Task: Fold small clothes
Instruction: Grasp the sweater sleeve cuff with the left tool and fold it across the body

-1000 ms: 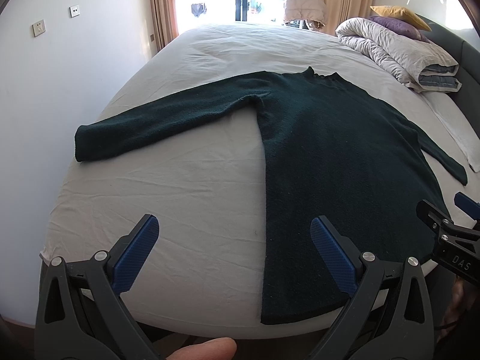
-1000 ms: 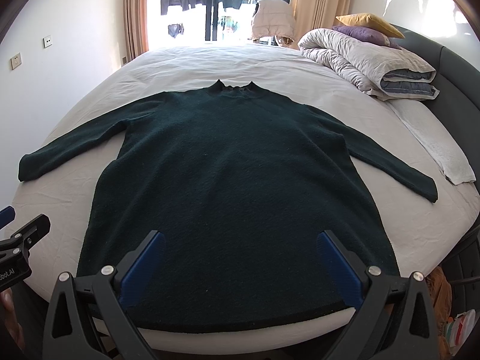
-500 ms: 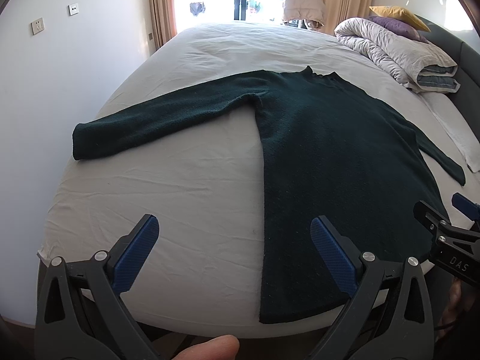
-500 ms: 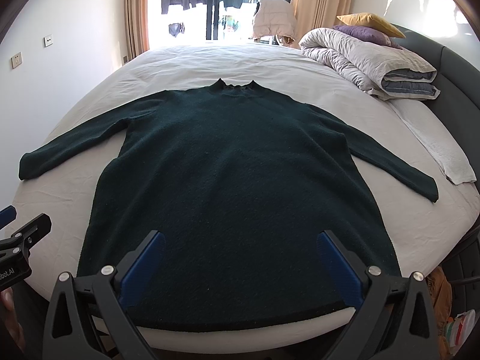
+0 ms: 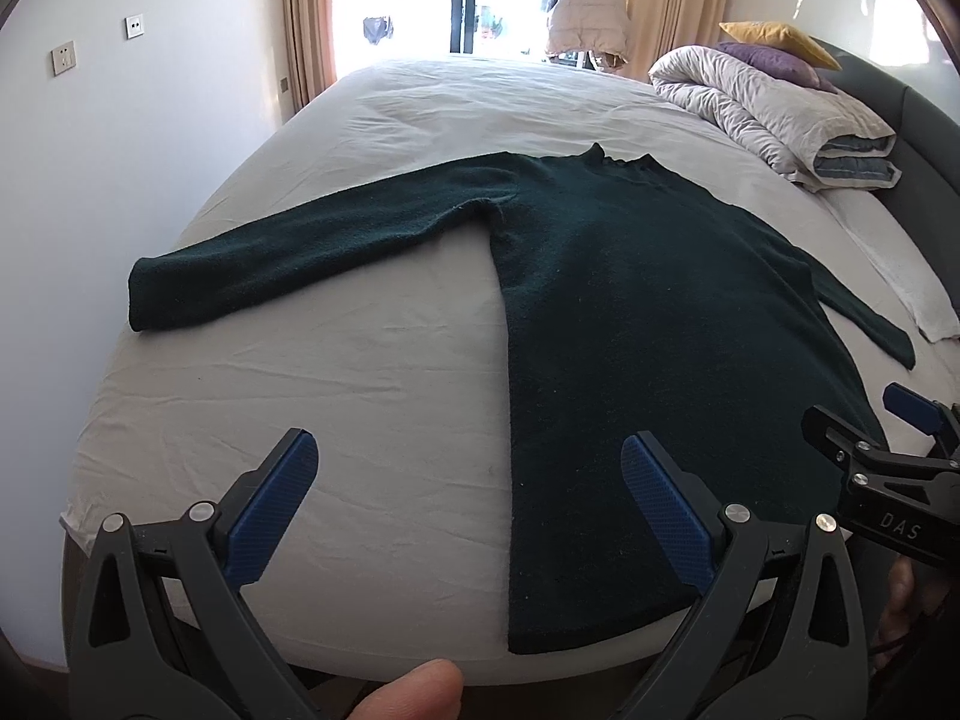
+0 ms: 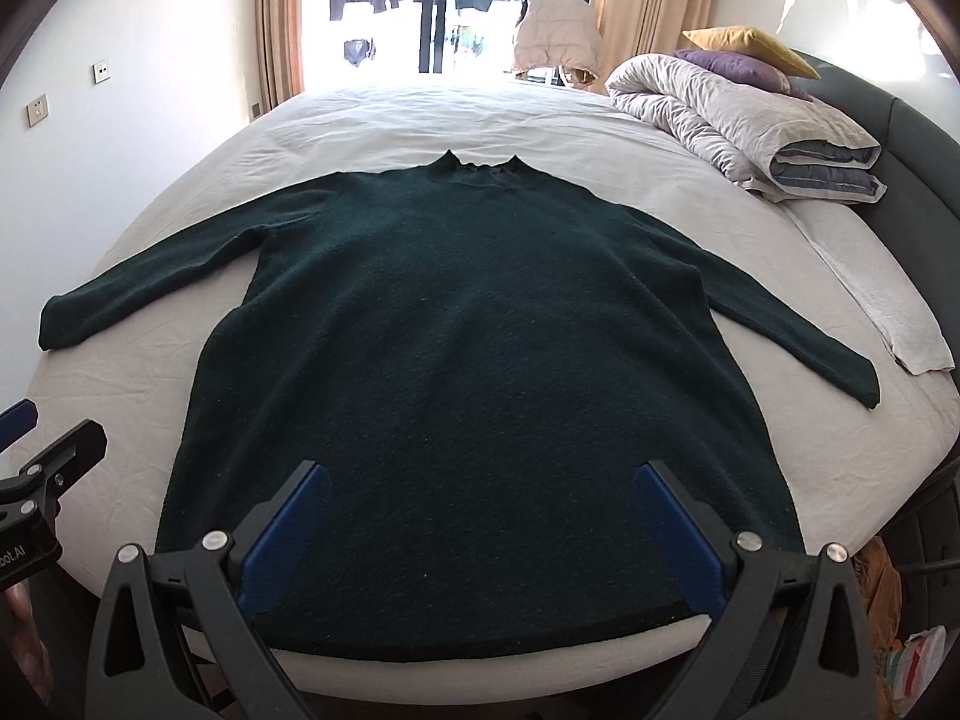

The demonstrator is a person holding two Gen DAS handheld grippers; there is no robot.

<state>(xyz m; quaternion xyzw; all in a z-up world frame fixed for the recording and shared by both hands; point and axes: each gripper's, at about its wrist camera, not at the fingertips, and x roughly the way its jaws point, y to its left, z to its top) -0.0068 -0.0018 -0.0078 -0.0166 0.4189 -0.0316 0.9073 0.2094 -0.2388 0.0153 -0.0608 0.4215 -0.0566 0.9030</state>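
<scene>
A dark green long-sleeved sweater (image 6: 480, 372) lies flat and face down or up on the bed, collar far, hem at the near edge, both sleeves spread out. It also shows in the left wrist view (image 5: 648, 312). My left gripper (image 5: 468, 492) is open and empty above the sheet, left of the sweater's hem side. My right gripper (image 6: 480, 516) is open and empty over the sweater's lower middle. The right gripper shows at the right edge of the left wrist view (image 5: 870, 456).
The bed (image 5: 336, 396) has a white sheet. A rolled grey duvet (image 6: 750, 120) with purple and yellow pillows lies at the far right. A white towel (image 6: 888, 306) lies along the right edge. A wall stands to the left, a window beyond.
Both grippers have crept slightly forward over the bed. The sweater has not moved.
</scene>
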